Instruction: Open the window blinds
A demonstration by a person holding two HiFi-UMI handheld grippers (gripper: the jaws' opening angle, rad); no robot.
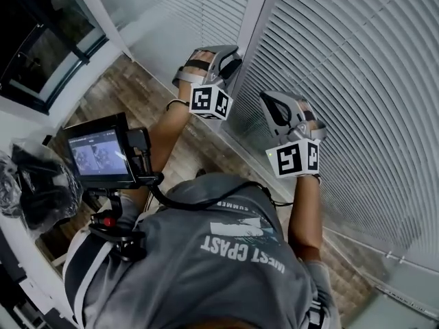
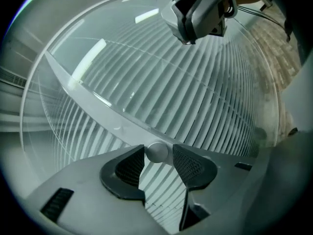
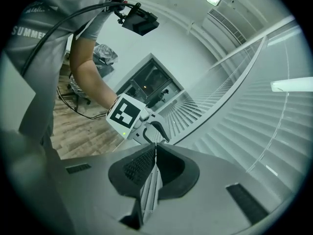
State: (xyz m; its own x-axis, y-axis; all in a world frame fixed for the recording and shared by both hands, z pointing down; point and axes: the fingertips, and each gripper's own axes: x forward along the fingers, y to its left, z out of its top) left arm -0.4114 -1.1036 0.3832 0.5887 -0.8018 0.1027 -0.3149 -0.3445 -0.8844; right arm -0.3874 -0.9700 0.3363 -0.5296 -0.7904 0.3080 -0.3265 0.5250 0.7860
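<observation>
Left gripper [image 2: 157, 156]: open, jaws well apart, rounded grey end of the clear tilt wand [image 2: 102, 102] seated between the two tips, a sliver of gap on the right-hand pad side. Wand shaft slanting away from the jaws toward the upper left of the left gripper view, across the slats. Right gripper [image 3: 155, 148]: closed, tips meeting in a single seam; a thin pale line at that seam, possibly a cord, too fine to identify. In the head view, both grippers raised close to the blinds [image 1: 363, 81], each with a marker cube [image 1: 210, 101] at its rear. Left gripper up at the vertical post [image 1: 257, 19] between the two blind panels; right gripper beside it, in front of the right-hand panel, apart from the left. Blinds lowered over the window, white horizontal slats filling the frame on both sides of the post. Farther out: grey shirt [image 1: 206, 266] directly below the camera, a small lit monitor [image 1: 99, 153] on a chest mount at the left, wood-pattern floor [image 1: 137, 94] under the window, a black bag [image 1: 34, 184] at the left edge.
</observation>
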